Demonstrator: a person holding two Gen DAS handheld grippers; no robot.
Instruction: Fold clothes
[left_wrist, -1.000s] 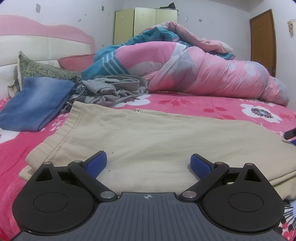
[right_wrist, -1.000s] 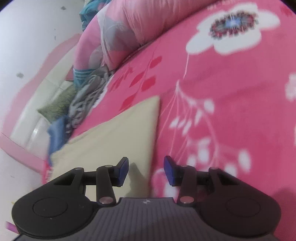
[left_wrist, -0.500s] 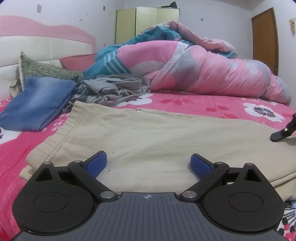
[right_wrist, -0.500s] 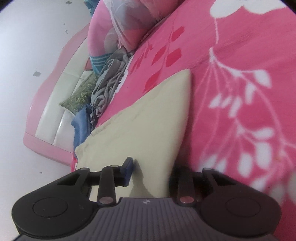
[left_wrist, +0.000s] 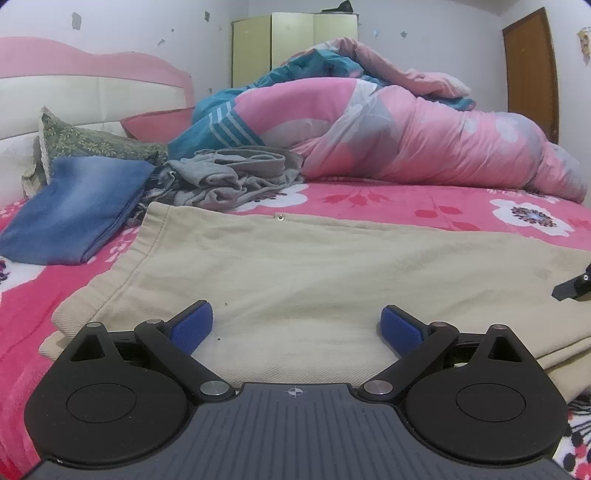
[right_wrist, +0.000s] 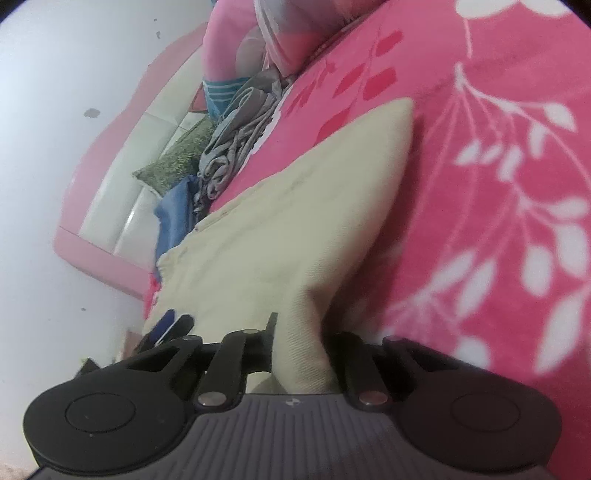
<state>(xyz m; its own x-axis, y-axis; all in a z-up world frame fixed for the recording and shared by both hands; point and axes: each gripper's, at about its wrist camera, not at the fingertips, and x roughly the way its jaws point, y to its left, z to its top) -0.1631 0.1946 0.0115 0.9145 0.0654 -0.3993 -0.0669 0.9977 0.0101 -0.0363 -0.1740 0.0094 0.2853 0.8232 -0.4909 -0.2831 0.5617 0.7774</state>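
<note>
Beige garment (left_wrist: 314, 280) flat on pink bedspread (left_wrist: 424, 206), right gripper (right_wrist: 301, 343) just closed pinching its edge, left gripper (left_wrist: 297, 326) wide open, empty.

Both wrist views sit low and close over the beige garment (left_wrist: 295, 266), from opposite ends.

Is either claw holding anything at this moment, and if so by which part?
The right claw, whose jaws have just been closing, pinches the beige garment at its near edge. The left claw is open over the fabric, holding nothing.
</note>
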